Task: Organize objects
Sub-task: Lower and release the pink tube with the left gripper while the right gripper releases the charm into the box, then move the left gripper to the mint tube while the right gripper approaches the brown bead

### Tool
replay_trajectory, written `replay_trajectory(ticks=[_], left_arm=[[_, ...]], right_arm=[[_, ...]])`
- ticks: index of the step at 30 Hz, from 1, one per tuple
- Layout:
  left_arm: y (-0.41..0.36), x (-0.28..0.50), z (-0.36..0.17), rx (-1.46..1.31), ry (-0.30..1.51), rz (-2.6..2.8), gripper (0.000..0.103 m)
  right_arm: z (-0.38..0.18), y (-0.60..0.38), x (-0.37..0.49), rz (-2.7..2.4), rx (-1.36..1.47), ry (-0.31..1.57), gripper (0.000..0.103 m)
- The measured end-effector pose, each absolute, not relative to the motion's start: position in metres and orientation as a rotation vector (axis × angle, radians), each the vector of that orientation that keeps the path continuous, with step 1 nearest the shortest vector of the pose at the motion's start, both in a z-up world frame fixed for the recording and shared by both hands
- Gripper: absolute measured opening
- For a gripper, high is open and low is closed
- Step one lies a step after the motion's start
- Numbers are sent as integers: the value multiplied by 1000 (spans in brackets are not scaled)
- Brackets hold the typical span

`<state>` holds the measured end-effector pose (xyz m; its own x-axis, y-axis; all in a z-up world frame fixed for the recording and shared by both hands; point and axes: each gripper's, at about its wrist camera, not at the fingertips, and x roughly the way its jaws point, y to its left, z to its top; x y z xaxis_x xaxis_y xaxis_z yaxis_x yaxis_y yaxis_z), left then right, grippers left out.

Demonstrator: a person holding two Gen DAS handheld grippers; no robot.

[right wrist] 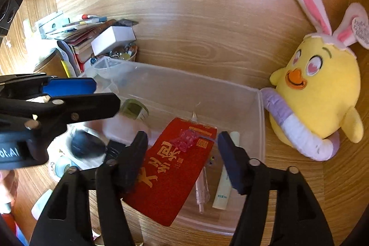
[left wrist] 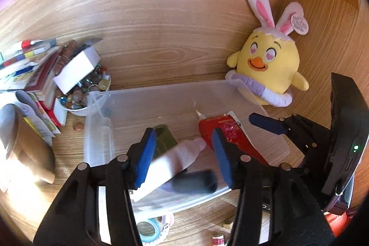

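A clear plastic bin (left wrist: 161, 88) (right wrist: 184, 72) stands on the wooden desk. My left gripper (left wrist: 184, 153) (right wrist: 107, 95) hangs over the bin's left half, its blue pads apart. Between them a blurred white tube (left wrist: 170, 164) with a dark cap (left wrist: 196, 181) (right wrist: 85, 146) shows, and no pad presses on it. My right gripper (right wrist: 183, 153) is open above a red envelope (right wrist: 173, 170) (left wrist: 230, 137) that lies in the bin with one corner over the front rim. One right finger (left wrist: 267, 123) shows in the left wrist view.
In the bin lie a greenish block (left wrist: 165, 140) (right wrist: 135, 108), a pen (right wrist: 200, 188) and a pale stick (right wrist: 224, 181). A yellow plush chick (left wrist: 265, 66) (right wrist: 318, 93) sits right of it. A marble bowl (left wrist: 87, 89), a white box (left wrist: 76, 68) and books (left wrist: 27, 68) crowd the left. Tape rolls (left wrist: 147, 229) lie in front.
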<state>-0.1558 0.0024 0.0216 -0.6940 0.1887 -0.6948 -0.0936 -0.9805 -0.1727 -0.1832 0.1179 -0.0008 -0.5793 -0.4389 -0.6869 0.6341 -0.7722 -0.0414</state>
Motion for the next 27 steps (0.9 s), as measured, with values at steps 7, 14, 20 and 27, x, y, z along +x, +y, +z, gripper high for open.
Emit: replay_trajectory(ticks=[7,14,20,27], left_arm=[[-10,-139,37,-1092,-218,2783,66],[-23,-115,51,-1027,-225,2827,88],[-34,-93,49,-1035,-222,2867,98],[-47,-76,29,-1123,-227,2879,98]], right_arm=[[11,123,-172,-2345,875,409,73],[22,126,-151,-2357,824,448,82],[28,134,-133,-2348,820,440,84],[31,152,-117,-2364,814,398,92]])
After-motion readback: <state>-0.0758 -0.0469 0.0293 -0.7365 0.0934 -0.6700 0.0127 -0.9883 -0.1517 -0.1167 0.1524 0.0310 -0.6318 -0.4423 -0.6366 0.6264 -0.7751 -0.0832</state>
